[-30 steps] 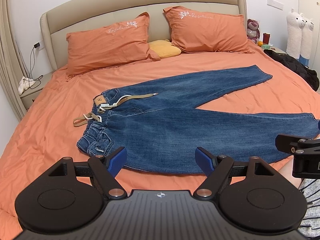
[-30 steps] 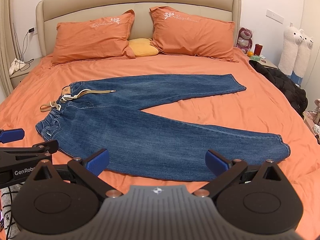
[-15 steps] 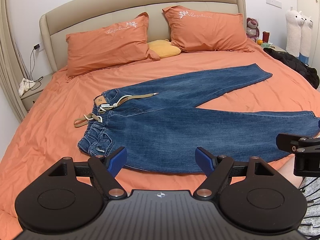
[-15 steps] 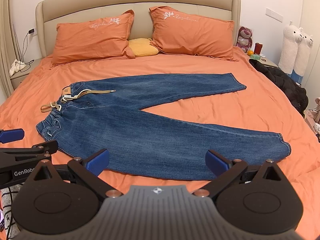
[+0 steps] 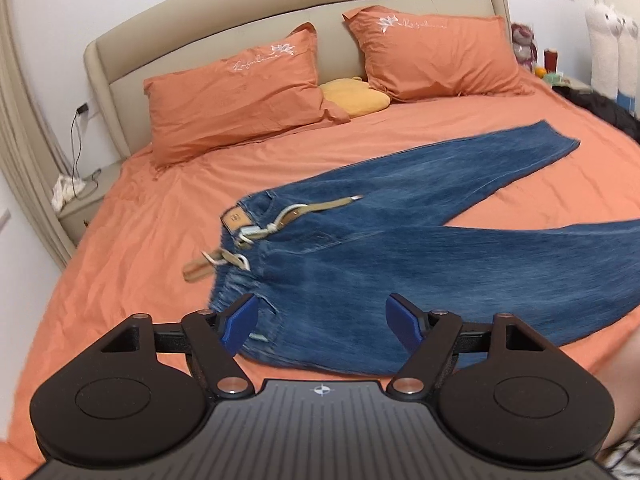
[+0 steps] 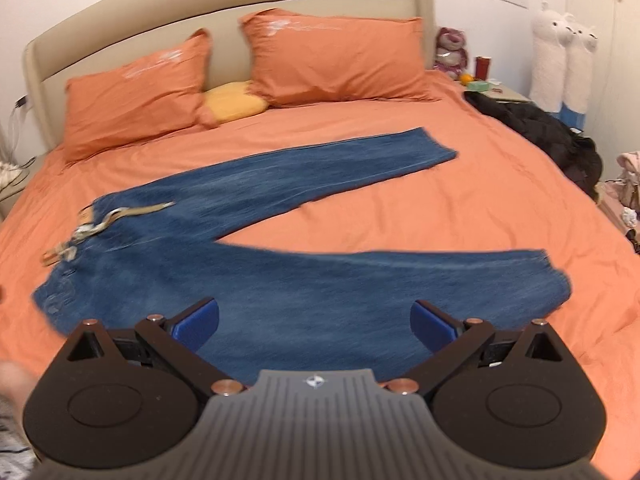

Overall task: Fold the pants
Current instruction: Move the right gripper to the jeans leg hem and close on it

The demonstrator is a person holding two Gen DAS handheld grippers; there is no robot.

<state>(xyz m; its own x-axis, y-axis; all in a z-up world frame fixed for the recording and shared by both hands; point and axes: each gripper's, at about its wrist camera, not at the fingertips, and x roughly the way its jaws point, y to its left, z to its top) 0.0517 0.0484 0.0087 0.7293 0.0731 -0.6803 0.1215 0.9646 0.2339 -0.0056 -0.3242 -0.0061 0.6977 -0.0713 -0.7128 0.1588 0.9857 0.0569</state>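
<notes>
Reaching for the jeans (image 5: 400,264) comes first: they lie flat and unfolded on the bed (image 5: 140,240), waistband away from the pillows' right side, legs splayed in a V. The left gripper (image 5: 322,322) hovers over the near waistband corner, its jaws wide but closing, nothing pressed between them. The right gripper (image 6: 314,322) hangs wide open over the near leg, holding nothing. To do this well, I judge, each should pinch only the near leg's edge, one at the waistband and one toward the hem (image 6: 556,276), then carry it evenly onto the far leg.
</notes>
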